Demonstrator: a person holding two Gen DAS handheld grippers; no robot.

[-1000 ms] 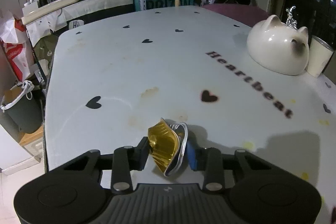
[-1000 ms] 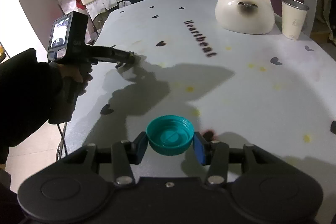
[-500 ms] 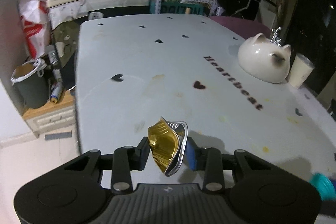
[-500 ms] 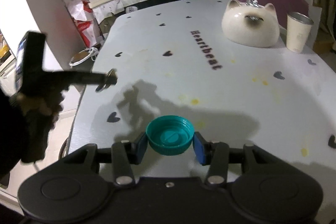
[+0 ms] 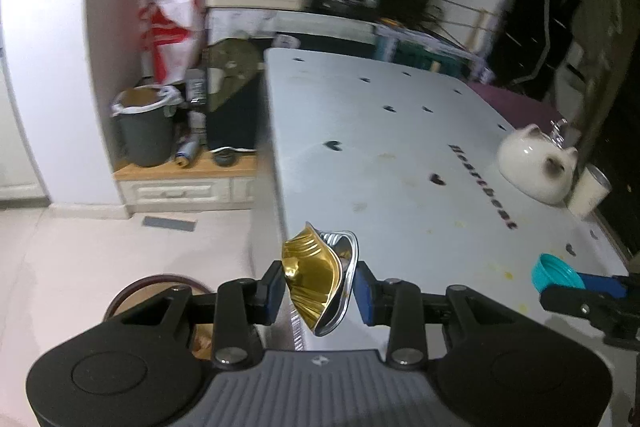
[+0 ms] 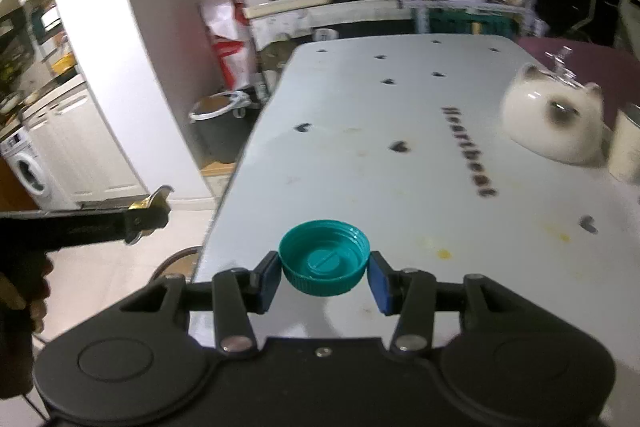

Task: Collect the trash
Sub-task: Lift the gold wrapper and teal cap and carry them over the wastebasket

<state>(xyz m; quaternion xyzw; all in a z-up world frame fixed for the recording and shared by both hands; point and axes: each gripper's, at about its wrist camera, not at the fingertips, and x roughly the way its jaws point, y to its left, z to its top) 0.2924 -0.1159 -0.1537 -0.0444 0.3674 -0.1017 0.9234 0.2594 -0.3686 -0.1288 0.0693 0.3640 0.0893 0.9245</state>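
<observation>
My left gripper point(image 5: 318, 291) is shut on a crushed gold coffee capsule point(image 5: 316, 281) and holds it in the air at the table's left front corner, over the floor edge. It also shows in the right wrist view point(image 6: 148, 215), left of the table. My right gripper point(image 6: 323, 277) is shut on a teal bottle cap point(image 6: 323, 263), held above the table's near end. That cap shows in the left wrist view point(image 5: 554, 273) at the right.
The white table point(image 5: 400, 155) has heart prints. A cat-shaped ceramic bowl point(image 5: 536, 167) and a cup point(image 5: 590, 191) stand at its right. A grey bin point(image 5: 144, 131) with a white liner stands on the floor left. A round dark-rimmed container point(image 5: 152, 291) lies below my left gripper.
Both grippers have pulled back and swung left off the table surface, still holding the capsule and the cap. The floor and the grey bin have come into view.
</observation>
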